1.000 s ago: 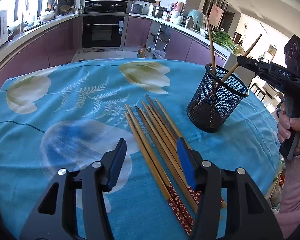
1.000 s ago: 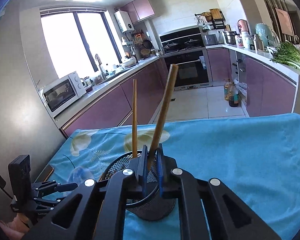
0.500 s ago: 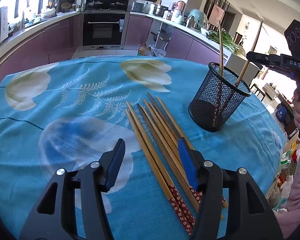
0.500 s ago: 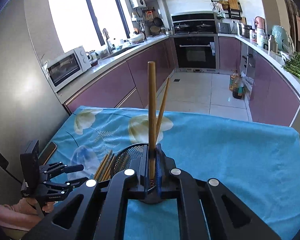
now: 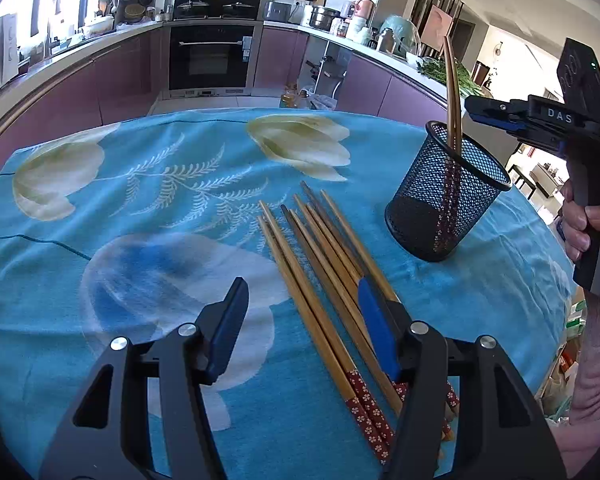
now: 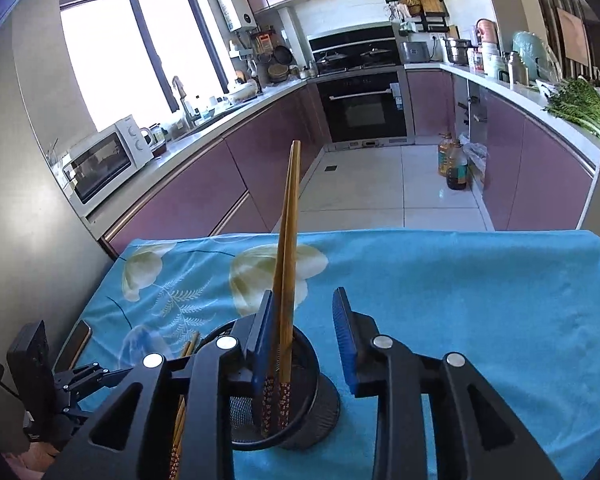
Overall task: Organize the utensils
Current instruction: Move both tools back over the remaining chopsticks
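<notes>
Several wooden chopsticks [image 5: 320, 264] with red patterned ends lie side by side on the blue flowered cloth [image 5: 140, 208]. My left gripper [image 5: 300, 328] hovers open over their near ends, its right finger above them. A black mesh cup [image 5: 448, 200] stands to the right with two chopsticks [image 5: 452, 92] upright in it. In the right wrist view the cup [image 6: 312, 420] sits below my right gripper [image 6: 303, 336], whose jaws are opening. The two chopsticks [image 6: 288, 240] rise between them, close to the left pad, and are not squeezed.
A person's hand [image 5: 584, 232] holds the right gripper beyond the table's right edge. A phone [image 6: 74, 344] lies near the cloth's left edge, close to the left gripper [image 6: 80, 376]. Purple kitchen counters and an oven stand behind the table.
The right gripper's jaws have parted and let go of the chopstick, which now stands in the cup against the other one. The left gripper has stayed where it was.
</notes>
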Tool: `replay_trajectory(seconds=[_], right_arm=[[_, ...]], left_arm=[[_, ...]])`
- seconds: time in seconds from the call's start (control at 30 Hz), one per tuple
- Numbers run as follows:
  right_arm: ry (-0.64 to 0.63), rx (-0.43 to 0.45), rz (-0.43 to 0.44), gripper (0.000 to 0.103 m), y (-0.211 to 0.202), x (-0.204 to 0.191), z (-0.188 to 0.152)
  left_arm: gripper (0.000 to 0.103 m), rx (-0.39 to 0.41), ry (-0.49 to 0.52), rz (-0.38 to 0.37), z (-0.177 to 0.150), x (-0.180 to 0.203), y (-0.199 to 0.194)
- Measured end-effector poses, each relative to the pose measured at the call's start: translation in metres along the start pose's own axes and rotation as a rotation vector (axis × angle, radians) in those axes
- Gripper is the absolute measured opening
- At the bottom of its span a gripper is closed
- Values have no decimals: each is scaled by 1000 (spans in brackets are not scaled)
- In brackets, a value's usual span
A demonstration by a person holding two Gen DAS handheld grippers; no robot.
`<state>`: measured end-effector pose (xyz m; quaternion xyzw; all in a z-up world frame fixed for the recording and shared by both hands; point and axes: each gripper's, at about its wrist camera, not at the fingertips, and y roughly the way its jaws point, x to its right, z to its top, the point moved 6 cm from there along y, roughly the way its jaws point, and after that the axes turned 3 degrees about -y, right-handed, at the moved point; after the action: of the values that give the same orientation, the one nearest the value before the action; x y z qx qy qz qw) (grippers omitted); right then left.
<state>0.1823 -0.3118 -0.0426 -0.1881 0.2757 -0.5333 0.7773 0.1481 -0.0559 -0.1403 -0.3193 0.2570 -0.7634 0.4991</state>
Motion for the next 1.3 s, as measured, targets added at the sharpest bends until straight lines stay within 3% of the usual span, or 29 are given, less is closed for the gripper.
replay_trajectory(seconds=[0.13, 0.23, 0.47, 0.63, 1.3], right_arm=[[-51, 69, 43, 36, -31, -25, -15], [-126, 67, 112, 40, -44, -56, -37], [-182, -104, 190, 40, -5, -100, -96], [-147, -188, 163, 36, 27, -105, -120], [-168, -249, 62, 30, 38, -97, -130]], left_arm=[[57, -16, 3, 4, -1, -1, 5], [56, -28, 15, 1, -3, 1, 9], [49, -66, 40, 30, -10, 3, 17], [43, -92, 41, 40, -16, -2, 17], [35, -127, 98, 57, -23, -2, 14]])
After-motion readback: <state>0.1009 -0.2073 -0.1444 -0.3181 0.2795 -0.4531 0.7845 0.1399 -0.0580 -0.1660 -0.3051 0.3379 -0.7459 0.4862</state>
